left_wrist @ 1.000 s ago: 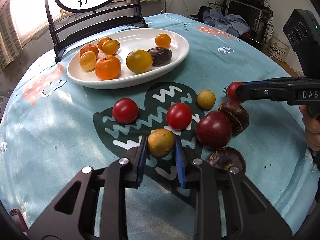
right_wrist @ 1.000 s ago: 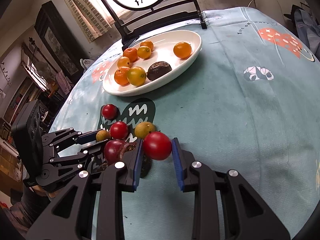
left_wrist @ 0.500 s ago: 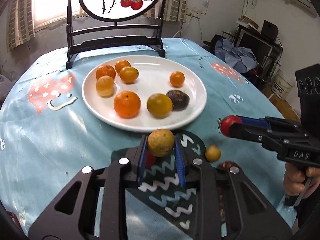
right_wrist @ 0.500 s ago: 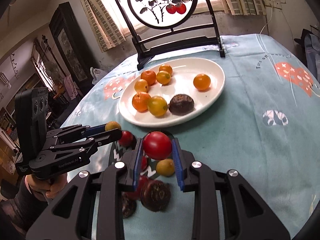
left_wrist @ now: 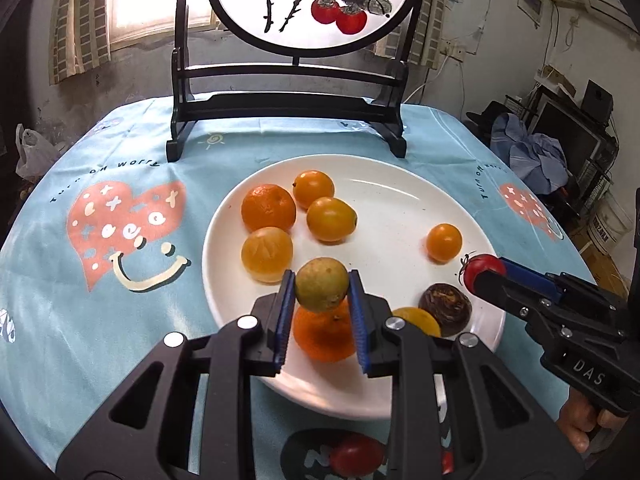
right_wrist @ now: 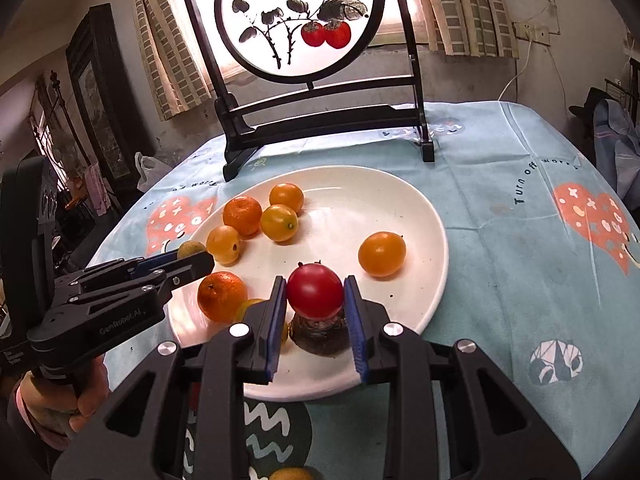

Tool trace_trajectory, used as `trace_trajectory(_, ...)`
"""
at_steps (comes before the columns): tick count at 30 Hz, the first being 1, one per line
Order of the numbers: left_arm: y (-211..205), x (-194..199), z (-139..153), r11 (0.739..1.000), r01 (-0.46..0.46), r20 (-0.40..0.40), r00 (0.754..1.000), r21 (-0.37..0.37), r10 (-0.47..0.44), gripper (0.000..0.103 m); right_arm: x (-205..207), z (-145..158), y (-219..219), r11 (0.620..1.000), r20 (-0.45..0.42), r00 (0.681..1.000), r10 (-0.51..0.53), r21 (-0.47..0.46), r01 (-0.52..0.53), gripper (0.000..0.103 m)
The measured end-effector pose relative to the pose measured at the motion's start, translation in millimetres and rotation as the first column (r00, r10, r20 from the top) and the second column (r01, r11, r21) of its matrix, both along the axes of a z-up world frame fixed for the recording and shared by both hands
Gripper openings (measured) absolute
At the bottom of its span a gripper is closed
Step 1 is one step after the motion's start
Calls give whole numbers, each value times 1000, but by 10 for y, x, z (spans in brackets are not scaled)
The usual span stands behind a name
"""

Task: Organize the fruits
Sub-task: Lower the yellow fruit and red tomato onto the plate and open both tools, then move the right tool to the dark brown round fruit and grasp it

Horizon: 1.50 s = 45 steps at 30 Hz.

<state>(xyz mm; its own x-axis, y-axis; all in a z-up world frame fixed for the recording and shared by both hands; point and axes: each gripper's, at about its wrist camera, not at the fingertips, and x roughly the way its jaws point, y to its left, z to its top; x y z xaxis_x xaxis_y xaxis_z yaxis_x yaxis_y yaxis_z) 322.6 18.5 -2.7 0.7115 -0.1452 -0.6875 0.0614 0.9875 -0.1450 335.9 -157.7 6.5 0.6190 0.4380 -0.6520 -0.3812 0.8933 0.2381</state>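
Left tongs (left_wrist: 321, 294) grip a greenish-yellow fruit (left_wrist: 322, 285), right tongs (right_wrist: 315, 300) a red tomato (right_wrist: 315, 290), above the plate (left_wrist: 400, 184); another tomato (left_wrist: 356, 456) waits at six o'clock.

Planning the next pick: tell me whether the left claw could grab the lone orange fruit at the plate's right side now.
Probably not yet: the left claw is shut on a yellow-green fruit. The lone orange fruit sits unobstructed.

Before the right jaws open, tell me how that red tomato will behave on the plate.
The red tomato is round and glossy, so it will probably roll on the smooth white plate. It hangs above a dark wrinkled fruit and may glance off. Likely soft-skinned; release it low.
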Motion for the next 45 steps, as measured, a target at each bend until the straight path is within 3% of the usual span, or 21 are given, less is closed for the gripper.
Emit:
trace_trajectory(3,7,55,-30,1000,-18,-12,1000,7,18,31,55,-40,35,1000,-16,1000,9,-11,-9,31)
trace_trajectory(5,11,5,6,999,-33,11,999,21,33,64,43,-37,30,1000,-21,1000,6,-11,-6,38)
trace_trajectory(11,-1,-269,211,998,-51,81,996,44,47,86,-134,73,-33,1000,6,1000,11,3,-11,39)
trace_trajectory(14,-26,-404,234,995,-64,97,994,73,57,92,-258,100,-91,1000,-1,1000,18,22,-18,39)
trace_trajectory(22,7,-851,96,993,-50,72,997,103,42,96,-730,24,-200,996,-30,996,82,26,-82,43)
trace_trajectory(28,126,-1159,-74,996,-36,14,999,82,35,97,-1032,-103,-384,988,-112,983,143,78,-135,43)
trace_trajectory(45,223,-1302,-127,992,-78,-10,997,95,79,97,-1286,-264,-305,971,-179,955,235,4,-238,43)
